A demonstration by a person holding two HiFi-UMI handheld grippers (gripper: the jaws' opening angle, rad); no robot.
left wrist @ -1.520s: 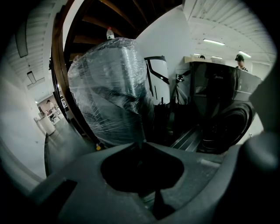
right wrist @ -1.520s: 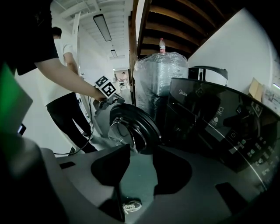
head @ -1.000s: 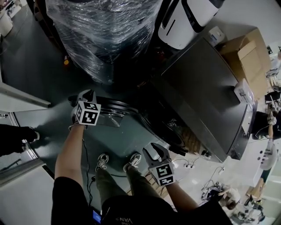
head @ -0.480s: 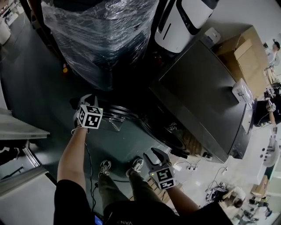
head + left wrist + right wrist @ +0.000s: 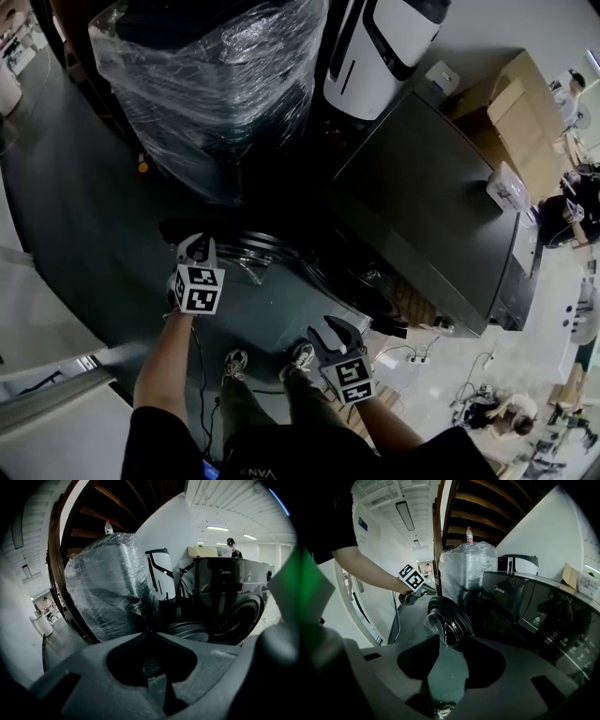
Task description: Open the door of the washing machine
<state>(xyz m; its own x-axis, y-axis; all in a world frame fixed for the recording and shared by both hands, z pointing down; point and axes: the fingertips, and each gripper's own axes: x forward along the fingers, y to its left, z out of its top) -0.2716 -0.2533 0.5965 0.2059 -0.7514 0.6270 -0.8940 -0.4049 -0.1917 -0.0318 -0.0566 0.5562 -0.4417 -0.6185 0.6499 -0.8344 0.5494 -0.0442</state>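
The dark grey washing machine (image 5: pixel 422 187) stands at the right of the head view. Its round door (image 5: pixel 253 248) is swung wide open toward me, and the drum opening (image 5: pixel 234 620) shows in the left gripper view. My left gripper (image 5: pixel 194 246) is shut with nothing in it, just left of the door's outer edge and clear of it. In its own view the left gripper (image 5: pixel 149 632) has its jaws together, pointing at the door (image 5: pixel 187 630). My right gripper (image 5: pixel 330 330) stands open and empty near the machine's front. Its view looks along open jaws at the door (image 5: pixel 447 616).
A bulky load wrapped in clear plastic (image 5: pixel 225 84) stands behind the door, with a white appliance (image 5: pixel 384 42) beside it. Cardboard boxes (image 5: pixel 511 94) sit right of the machine. Cables (image 5: pixel 412 354) lie on the floor by its front. My shoes (image 5: pixel 234 361) are below the door.
My left gripper has drawn back from the door's left edge toward me. The door stays open. The right gripper has barely moved.
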